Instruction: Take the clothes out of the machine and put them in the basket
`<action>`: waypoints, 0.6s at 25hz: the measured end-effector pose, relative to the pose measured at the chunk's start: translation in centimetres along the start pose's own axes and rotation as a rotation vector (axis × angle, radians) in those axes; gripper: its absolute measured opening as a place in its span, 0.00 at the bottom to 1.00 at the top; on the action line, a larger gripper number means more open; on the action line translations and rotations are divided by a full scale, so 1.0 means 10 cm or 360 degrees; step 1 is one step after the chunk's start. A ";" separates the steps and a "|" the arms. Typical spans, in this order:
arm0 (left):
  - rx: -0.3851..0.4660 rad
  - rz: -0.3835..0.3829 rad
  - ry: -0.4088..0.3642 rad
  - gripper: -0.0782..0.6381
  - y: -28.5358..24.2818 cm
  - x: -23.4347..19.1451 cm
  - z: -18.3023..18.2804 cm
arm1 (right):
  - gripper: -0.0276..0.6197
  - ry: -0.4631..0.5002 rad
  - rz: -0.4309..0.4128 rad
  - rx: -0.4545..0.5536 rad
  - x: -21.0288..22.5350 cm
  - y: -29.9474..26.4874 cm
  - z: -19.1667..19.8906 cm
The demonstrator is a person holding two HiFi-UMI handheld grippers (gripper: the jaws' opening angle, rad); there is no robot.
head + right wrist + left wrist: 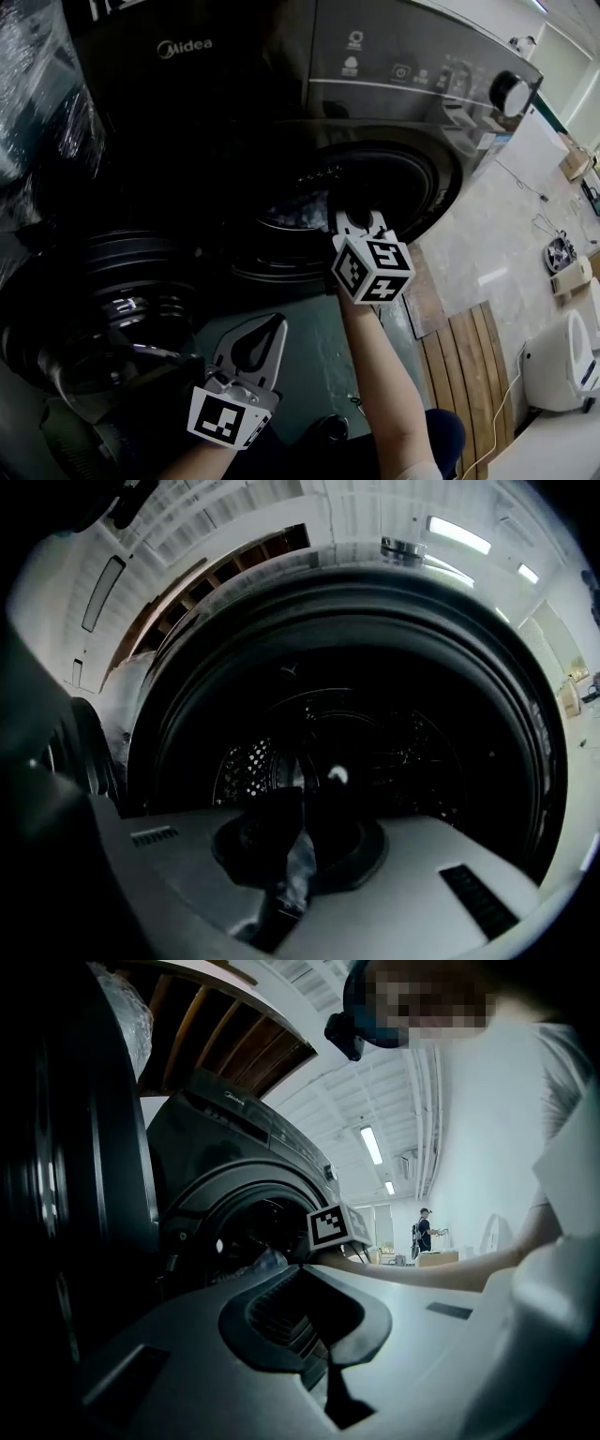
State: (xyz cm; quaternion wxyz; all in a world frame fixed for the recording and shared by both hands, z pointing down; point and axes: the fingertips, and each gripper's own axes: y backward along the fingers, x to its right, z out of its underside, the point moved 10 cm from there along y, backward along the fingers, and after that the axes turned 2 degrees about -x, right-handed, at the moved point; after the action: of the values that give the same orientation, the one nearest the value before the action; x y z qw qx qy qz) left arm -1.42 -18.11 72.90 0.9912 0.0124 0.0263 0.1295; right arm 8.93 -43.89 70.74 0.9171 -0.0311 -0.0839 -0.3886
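The dark front-loading washing machine (309, 75) has its round door (103, 309) swung open to the left. Pale grey clothes (298, 214) lie in the drum mouth, and they also show in the left gripper view as clothes (262, 1262). My right gripper (359, 217) is at the drum opening, pointing in. In its own view the right gripper (300, 808) is shut on a strip of pale grey cloth (296, 864) that hangs between its jaws. My left gripper (274, 326) is lower, in front of the door, shut with nothing in it, and its own view shows the left gripper (305, 1321) likewise. No basket is in view.
The perforated drum (375, 752) is dark inside. Wooden planks (464, 366) and pale floor lie right of the machine, with a white appliance (562, 361) at the far right. A person (424, 1232) stands far off in the room.
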 end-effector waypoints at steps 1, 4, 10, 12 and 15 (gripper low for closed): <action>0.0005 0.0002 0.0006 0.14 -0.01 -0.01 -0.03 | 0.07 -0.0008 0.0004 0.0006 -0.02 0.03 -0.03; 0.0019 0.0006 0.0025 0.14 -0.02 -0.01 -0.10 | 0.07 -0.0026 0.0016 0.0025 -0.06 0.14 -0.11; 0.0053 -0.0013 0.0050 0.14 0.01 -0.04 -0.27 | 0.07 -0.0065 0.0013 0.0091 -0.11 0.42 -0.36; 0.0066 -0.0014 0.0048 0.14 0.02 -0.05 -0.33 | 0.07 -0.0052 0.0011 0.0116 -0.14 0.51 -0.48; 0.0067 0.0001 0.0053 0.14 0.03 -0.06 -0.42 | 0.07 -0.0022 -0.0008 0.0142 -0.18 0.65 -0.63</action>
State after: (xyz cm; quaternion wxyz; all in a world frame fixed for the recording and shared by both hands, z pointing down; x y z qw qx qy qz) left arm -2.30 -17.87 68.75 0.9901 0.0312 0.0456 0.1294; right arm 13.17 -38.86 64.28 0.9160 0.0074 -0.1074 -0.3864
